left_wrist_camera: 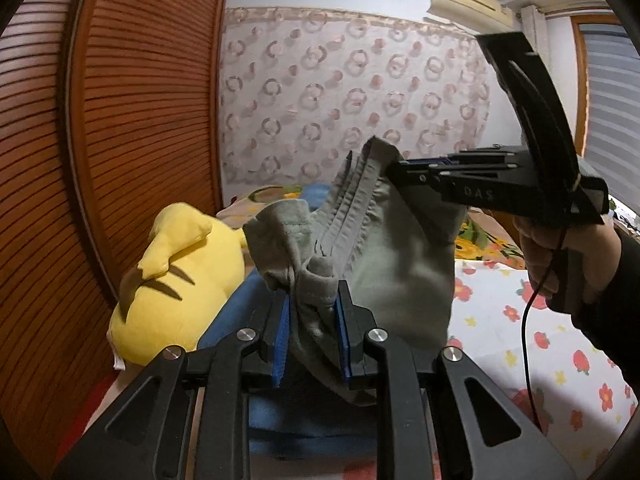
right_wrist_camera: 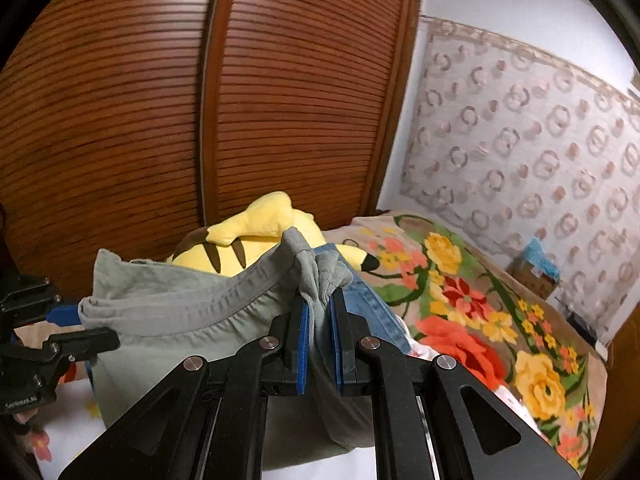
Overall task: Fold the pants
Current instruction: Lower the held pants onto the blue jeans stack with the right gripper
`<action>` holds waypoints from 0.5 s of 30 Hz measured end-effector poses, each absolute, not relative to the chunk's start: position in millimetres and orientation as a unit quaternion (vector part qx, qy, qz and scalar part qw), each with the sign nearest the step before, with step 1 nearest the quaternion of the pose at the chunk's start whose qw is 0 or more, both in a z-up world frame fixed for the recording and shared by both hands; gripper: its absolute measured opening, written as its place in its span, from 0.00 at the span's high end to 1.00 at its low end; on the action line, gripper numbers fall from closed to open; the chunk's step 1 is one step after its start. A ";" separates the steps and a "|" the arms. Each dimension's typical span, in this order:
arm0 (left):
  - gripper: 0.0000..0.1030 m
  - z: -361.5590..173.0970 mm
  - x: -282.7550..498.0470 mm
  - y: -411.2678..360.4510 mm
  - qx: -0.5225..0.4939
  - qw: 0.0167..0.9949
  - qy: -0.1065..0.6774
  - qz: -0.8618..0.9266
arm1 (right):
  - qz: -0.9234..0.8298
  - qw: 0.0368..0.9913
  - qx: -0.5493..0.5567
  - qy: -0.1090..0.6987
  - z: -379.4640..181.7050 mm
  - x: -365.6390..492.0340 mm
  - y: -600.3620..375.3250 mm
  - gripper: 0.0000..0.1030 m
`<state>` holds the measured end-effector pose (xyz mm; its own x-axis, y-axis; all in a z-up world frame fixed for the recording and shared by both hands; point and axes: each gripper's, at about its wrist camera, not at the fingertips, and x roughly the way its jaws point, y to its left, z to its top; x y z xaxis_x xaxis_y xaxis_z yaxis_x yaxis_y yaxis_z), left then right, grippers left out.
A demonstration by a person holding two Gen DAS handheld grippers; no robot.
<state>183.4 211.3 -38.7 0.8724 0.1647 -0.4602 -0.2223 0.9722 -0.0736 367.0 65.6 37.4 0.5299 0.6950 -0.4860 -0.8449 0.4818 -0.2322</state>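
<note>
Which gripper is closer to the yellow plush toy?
Left. The left hand-held gripper holds the pants right beside the toy; the right hand-held gripper grips them farther off, the pants between.

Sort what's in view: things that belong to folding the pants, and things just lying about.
Part of the job:
- grey pants, held up at the waistband
- left gripper, shut on the pants
- right gripper, shut on the pants

Just lying about:
- yellow plush toy
- floral blanket
- folded blue jeans
- flower-print sheet
</note>
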 end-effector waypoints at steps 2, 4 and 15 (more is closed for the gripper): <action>0.80 -42.4 183.8 216.9 -0.072 0.964 0.235 0.104 | 0.459 0.840 -0.235 0.167 35.3 370.3 69.9 0.91; 0.80 -42.9 183.2 220.1 -0.078 0.963 0.237 0.106 | 0.462 0.837 -0.240 0.167 35.4 372.4 72.5 0.91; 0.79 -36.5 178.3 219.1 -0.088 0.962 0.232 0.109 | 0.480 0.827 -0.242 0.162 35.4 373.1 84.4 0.91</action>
<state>178.3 219.1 -36.5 0.8680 0.1699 -0.4666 -0.2514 0.9607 -0.1179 373.1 84.4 35.4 0.4858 0.7165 -0.5006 -0.8734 0.4213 -0.2445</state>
